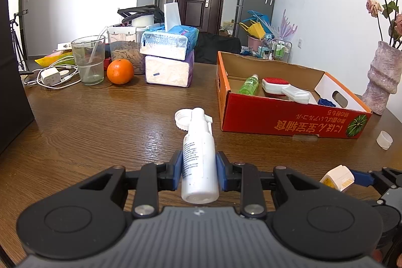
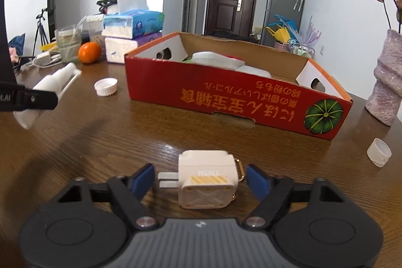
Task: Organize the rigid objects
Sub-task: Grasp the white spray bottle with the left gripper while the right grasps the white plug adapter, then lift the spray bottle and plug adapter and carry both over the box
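My left gripper (image 1: 199, 172) is shut on a white spray bottle (image 1: 198, 157), held just above the wooden table with its nozzle pointing away. In the right wrist view the same bottle (image 2: 57, 82) shows at the left. A cream plug charger (image 2: 208, 180) lies on the table between the blue pads of my right gripper (image 2: 201, 177), which is open, with a gap on each side. The red cardboard box (image 1: 276, 117) (image 2: 226, 102) stands behind it and holds a green bottle (image 1: 249, 84) and a red-and-white brush (image 1: 279, 87).
A white screw cap (image 1: 181, 118) lies ahead of the bottle, and a small cap (image 2: 379, 152) to the right. A pink vase (image 1: 382, 77) stands right of the box. An orange (image 1: 120, 71), a glass (image 1: 88, 59) and tissue packs (image 1: 168, 54) line the far left.
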Demonstrator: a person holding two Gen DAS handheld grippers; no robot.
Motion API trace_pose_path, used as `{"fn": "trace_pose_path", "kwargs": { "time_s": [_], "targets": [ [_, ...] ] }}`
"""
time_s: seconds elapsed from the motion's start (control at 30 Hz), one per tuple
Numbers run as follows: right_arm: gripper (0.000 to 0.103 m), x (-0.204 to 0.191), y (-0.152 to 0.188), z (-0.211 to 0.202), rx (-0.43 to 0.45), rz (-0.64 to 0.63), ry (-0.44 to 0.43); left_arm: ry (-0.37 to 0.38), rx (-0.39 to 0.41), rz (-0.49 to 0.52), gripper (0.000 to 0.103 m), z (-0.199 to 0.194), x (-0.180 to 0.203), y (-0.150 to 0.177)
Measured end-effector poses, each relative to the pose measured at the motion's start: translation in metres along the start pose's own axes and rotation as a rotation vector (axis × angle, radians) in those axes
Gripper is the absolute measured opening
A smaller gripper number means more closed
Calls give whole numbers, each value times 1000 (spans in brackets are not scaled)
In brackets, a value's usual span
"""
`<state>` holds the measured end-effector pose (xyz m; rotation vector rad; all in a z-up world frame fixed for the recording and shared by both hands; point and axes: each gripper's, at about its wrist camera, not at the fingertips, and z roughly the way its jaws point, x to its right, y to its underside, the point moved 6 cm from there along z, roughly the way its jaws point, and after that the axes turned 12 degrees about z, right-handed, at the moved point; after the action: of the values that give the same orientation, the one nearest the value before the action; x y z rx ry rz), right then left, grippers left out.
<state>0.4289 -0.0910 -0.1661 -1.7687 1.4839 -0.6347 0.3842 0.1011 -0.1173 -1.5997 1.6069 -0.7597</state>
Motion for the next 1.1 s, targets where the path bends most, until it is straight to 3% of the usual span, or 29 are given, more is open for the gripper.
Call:
{"fn": "trace_pose_path", "kwargs": {
  "time_s": [0.53,1.1],
  "targets": [
    [66,6,-7,-14,50,26,-3,-31,-5,3,29,4,1,1],
    [66,33,-53,-52,225,118,-13,-7,58,13,29,-9,38,-33]
  ]
}}
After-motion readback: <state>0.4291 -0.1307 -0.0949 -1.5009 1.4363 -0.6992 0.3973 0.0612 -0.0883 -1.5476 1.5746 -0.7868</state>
